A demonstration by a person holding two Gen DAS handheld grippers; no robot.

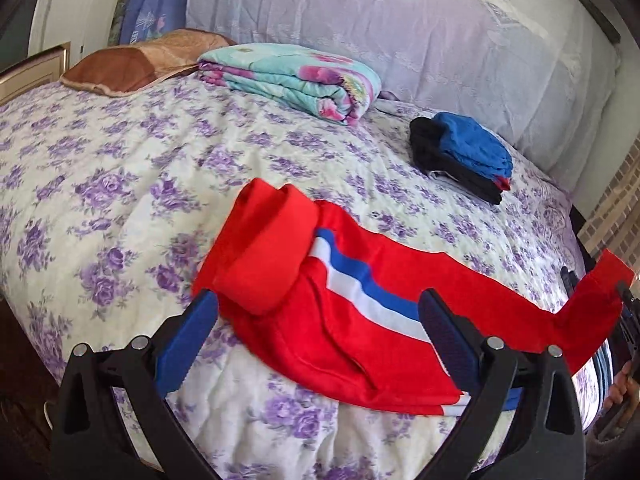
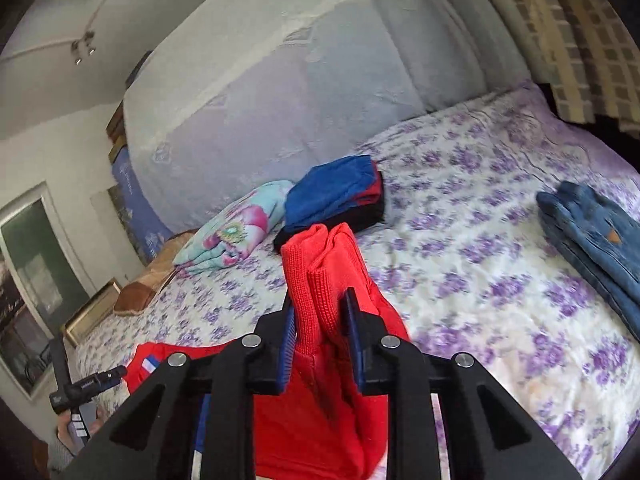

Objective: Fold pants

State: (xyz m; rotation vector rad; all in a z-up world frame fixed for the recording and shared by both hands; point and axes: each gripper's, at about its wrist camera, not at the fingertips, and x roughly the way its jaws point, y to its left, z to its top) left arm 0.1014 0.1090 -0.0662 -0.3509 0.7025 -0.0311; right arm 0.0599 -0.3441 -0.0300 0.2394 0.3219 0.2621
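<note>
Red pants (image 1: 344, 320) with a white and blue side stripe lie across the near part of the floral bed (image 1: 120, 168). My left gripper (image 1: 320, 320) is open just above them, its blue pads wide apart and empty. My right gripper (image 2: 320, 320) is shut on the ribbed red cuff end of the pants (image 2: 320, 264) and holds it lifted off the bed. That lifted end also shows at the right edge of the left wrist view (image 1: 600, 296). The pants' far end is folded over itself at the left (image 1: 264, 248).
A folded stack of blue, red and black clothes (image 1: 464, 152) lies behind the pants. A folded floral quilt (image 1: 296, 76) and a brown pillow (image 1: 132, 64) lie further back. Folded jeans (image 2: 592, 240) lie at the right. A covered headboard (image 1: 400, 20) stands behind.
</note>
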